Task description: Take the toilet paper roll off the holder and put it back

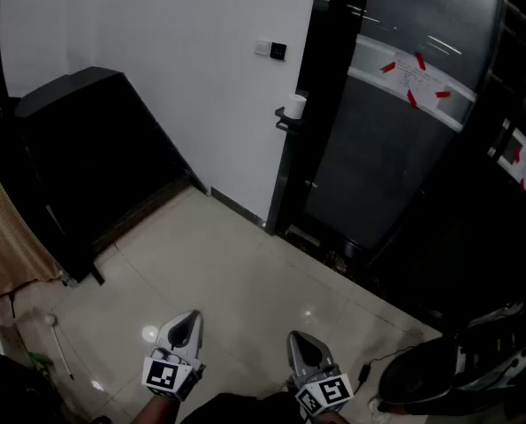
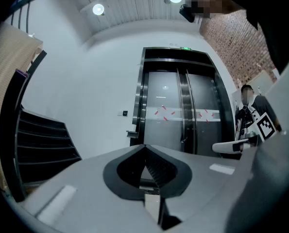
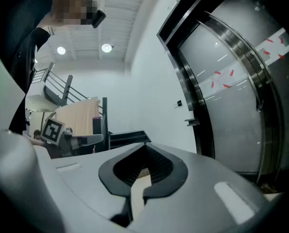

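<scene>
Left gripper (image 1: pixel 186 321): jaws together, nothing between them. Right gripper (image 1: pixel 301 340): jaws together, nothing between them. Both are held level and low over the tiled floor (image 1: pixel 245 276), side by side and apart from each other.

Toilet paper roll (image 1: pixel 294 106): white, upright on the holder (image 1: pixel 285 121). The holder is fixed at the right edge of the white wall (image 1: pixel 201 60), against the black door frame (image 1: pixel 320 87). The roll is well apart from both grippers.
</scene>
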